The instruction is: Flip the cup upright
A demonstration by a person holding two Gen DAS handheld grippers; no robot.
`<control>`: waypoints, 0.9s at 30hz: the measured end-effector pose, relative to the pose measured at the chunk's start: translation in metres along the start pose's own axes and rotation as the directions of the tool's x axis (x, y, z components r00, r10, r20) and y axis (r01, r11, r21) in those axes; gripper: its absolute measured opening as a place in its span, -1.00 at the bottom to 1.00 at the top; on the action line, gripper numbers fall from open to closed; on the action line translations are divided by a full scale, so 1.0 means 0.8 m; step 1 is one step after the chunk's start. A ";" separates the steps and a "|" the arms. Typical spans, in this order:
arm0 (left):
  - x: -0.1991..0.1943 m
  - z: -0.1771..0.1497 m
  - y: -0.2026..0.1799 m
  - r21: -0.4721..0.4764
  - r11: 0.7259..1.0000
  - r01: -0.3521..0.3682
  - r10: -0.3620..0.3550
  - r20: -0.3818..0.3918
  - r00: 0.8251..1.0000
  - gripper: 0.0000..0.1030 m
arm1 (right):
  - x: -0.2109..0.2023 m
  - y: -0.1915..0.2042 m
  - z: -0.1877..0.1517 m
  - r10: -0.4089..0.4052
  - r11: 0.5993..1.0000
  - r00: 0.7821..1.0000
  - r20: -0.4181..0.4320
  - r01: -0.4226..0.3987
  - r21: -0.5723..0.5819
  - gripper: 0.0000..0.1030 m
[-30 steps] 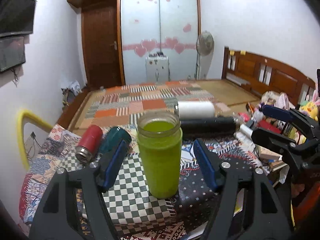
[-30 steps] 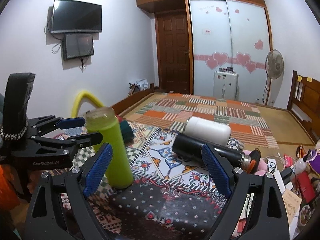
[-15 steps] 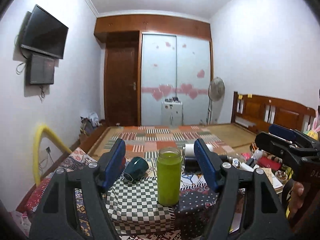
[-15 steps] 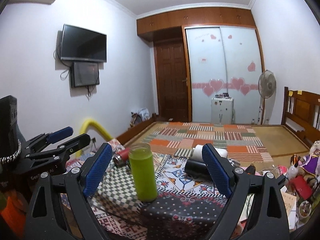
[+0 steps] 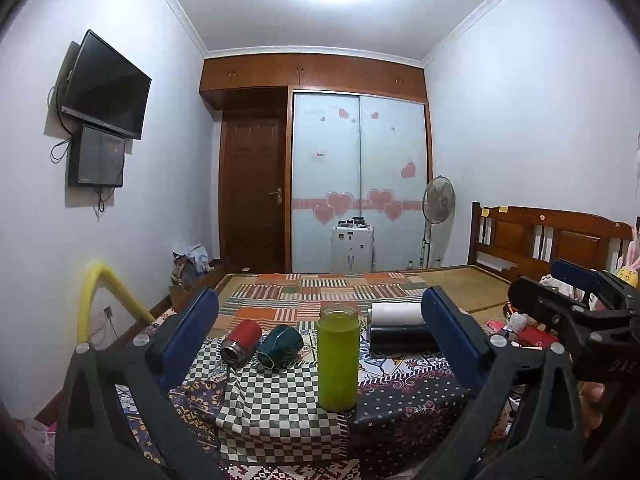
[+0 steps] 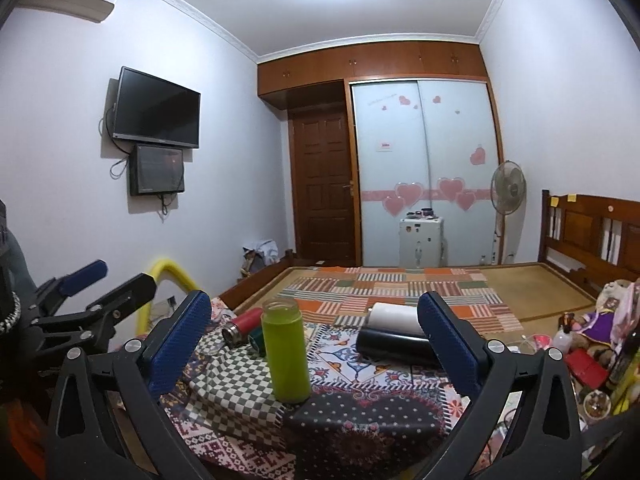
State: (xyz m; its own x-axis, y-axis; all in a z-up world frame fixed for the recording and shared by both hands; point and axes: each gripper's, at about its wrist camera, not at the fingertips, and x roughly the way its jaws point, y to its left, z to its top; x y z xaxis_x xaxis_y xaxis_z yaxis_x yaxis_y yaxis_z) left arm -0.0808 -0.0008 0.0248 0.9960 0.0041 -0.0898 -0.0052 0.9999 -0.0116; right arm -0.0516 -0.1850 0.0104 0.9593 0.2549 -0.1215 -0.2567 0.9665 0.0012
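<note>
A lime-green cup (image 5: 338, 358) stands upright with its mouth up on the patterned cloth of the table (image 5: 280, 420); it also shows in the right wrist view (image 6: 286, 354). My left gripper (image 5: 320, 344) is open and empty, drawn back from the cup. My right gripper (image 6: 314, 340) is open and empty, also back from the cup. Each gripper shows in the other's view, the right one (image 5: 576, 292) at the right edge and the left one (image 6: 96, 292) at the left edge.
A red cup (image 5: 241, 342), a dark green cup (image 5: 280, 346), a black bottle (image 5: 402, 340) and a white one (image 5: 396, 314) lie on their sides behind the green cup. Toys and clutter (image 6: 588, 344) sit at the right. A yellow tube (image 5: 100, 300) arches at the left.
Both grippers have pulled back and tilted up from the green cup, which now looks smaller and stands free on the table.
</note>
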 end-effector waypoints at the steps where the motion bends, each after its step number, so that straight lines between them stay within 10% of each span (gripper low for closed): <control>1: -0.001 -0.001 0.000 -0.001 1.000 0.004 -0.004 -0.002 1.000 1.00 | 0.002 0.001 -0.002 -0.002 1.000 1.000 -0.002 0.002 -0.001 1.00; 27: -0.002 -0.008 0.000 -0.008 1.000 0.002 -0.002 -0.010 1.000 1.00 | -0.013 -0.004 -0.002 -0.035 0.999 0.999 0.000 0.035 0.000 1.00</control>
State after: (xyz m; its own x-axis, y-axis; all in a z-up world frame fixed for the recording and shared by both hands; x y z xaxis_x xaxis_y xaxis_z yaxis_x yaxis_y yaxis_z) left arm -0.0830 -0.0010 0.0184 0.9950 0.0020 -0.1000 -0.0039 0.9998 -0.0194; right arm -0.0609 -0.1905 0.0098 0.9678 0.2206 -0.1211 -0.2226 0.9749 -0.0029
